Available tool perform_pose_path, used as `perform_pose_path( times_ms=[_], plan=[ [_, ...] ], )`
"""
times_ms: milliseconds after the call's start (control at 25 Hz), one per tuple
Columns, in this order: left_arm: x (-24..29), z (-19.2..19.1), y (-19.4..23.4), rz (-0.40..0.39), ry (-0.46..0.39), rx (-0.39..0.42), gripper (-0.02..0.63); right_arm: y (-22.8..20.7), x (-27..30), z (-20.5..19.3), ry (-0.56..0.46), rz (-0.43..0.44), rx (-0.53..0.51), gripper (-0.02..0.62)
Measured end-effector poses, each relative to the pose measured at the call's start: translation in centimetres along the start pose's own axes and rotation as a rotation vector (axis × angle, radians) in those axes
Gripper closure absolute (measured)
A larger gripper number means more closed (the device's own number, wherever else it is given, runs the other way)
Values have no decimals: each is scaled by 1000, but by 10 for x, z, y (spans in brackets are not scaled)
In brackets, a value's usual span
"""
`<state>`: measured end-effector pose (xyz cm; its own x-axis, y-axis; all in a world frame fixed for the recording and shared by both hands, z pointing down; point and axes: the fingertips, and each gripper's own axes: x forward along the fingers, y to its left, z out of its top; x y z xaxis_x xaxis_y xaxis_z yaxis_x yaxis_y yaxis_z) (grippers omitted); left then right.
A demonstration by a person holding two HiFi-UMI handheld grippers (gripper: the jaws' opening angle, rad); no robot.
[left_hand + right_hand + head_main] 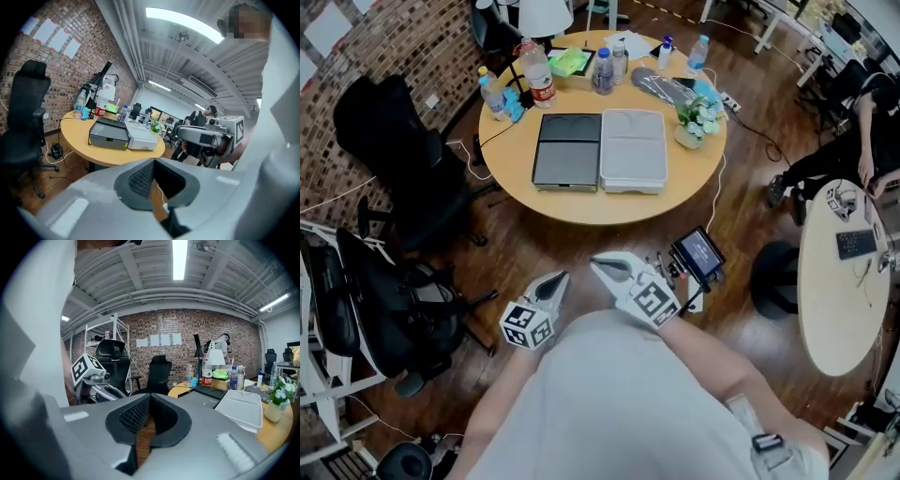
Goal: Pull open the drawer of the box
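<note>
Two flat boxes lie side by side on the round wooden table (591, 208): a dark grey box (567, 150) on the left and a light grey box (633, 150) on the right. Both look closed from here. In the left gripper view the dark grey box (108, 133) shows its front face, with the light grey box (143, 139) beside it. My left gripper (561, 278) and right gripper (598, 263) hover close to my body, well short of the table. Both are shut with nothing between the jaws. The right gripper view has the light grey box (243, 408) at its right.
Black office chairs (403, 159) stand left of the table. Bottles (539, 75) and a small flower pot (698, 117) crowd the table's far side. A small screen on a stand (698, 253) sits on the floor to the right. A second round table (848, 272) is further right.
</note>
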<state>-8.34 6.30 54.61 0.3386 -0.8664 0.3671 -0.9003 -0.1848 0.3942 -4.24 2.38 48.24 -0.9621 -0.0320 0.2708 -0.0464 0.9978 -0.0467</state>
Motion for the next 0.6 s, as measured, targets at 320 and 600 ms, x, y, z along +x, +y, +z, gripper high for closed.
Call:
perform_pose_path(
  times_ms=[320, 600],
  plan=[
    [30, 17, 11, 54, 14, -20, 601, -33, 8, 9, -5, 53, -16, 588],
    [51, 27, 25, 138, 0, -92, 601, -53, 6, -1, 5, 124, -51, 588]
  ],
)
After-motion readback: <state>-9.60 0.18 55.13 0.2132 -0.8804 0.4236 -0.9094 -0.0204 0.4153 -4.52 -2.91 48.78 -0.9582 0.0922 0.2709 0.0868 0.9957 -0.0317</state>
